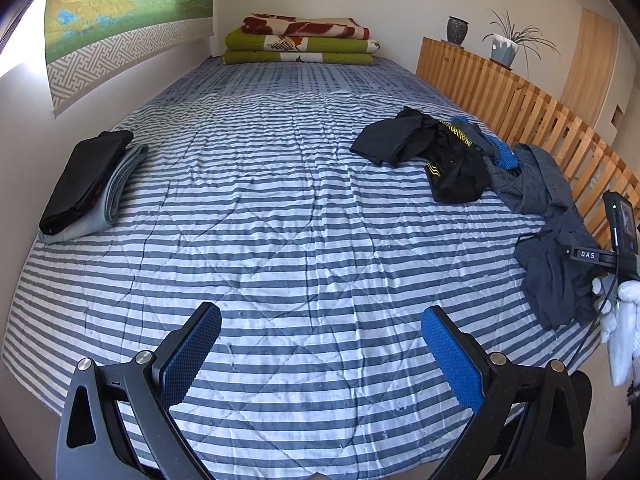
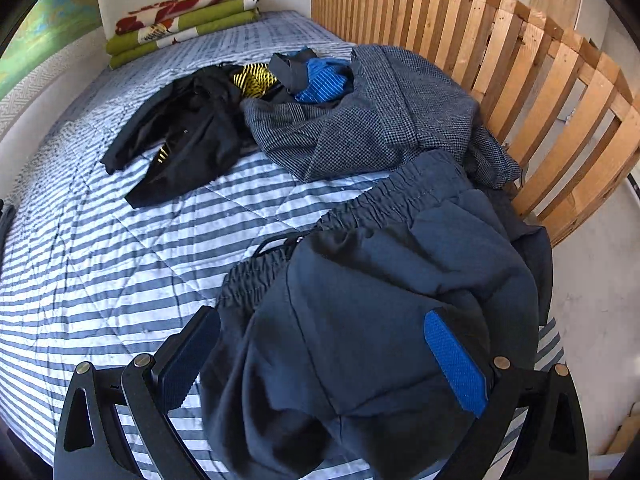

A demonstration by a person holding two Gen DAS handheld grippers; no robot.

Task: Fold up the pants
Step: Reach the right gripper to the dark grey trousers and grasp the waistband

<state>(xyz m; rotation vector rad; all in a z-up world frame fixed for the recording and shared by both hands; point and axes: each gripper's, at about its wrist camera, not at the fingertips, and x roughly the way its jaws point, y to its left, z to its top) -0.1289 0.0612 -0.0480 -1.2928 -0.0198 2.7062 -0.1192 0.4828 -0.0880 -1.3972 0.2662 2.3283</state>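
While both grippers' jaws gape empty, navy pants (image 2: pixel 360 300) bunched between right gripper (image 2: pixel 324 356) jaws, left gripper (image 1: pixel 320 356) over bare quilt (image 1: pixel 280 220)

Left wrist view: high, along whole bed (image 1: pixel 280 208). Right: close over clothes pile (image 2: pixel 360 128); both share it.

Striped bed (image 1: pixel 280 208): folded stack (image 1: pixel 86 188) left, loose pants (image 2: pixel 360 300) right.

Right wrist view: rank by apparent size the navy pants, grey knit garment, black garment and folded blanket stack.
1. Navy pants, though nearest the camera.
2. Grey knit garment.
3. Black garment.
4. Folded blanket stack, farthest away, so true size is unsure.
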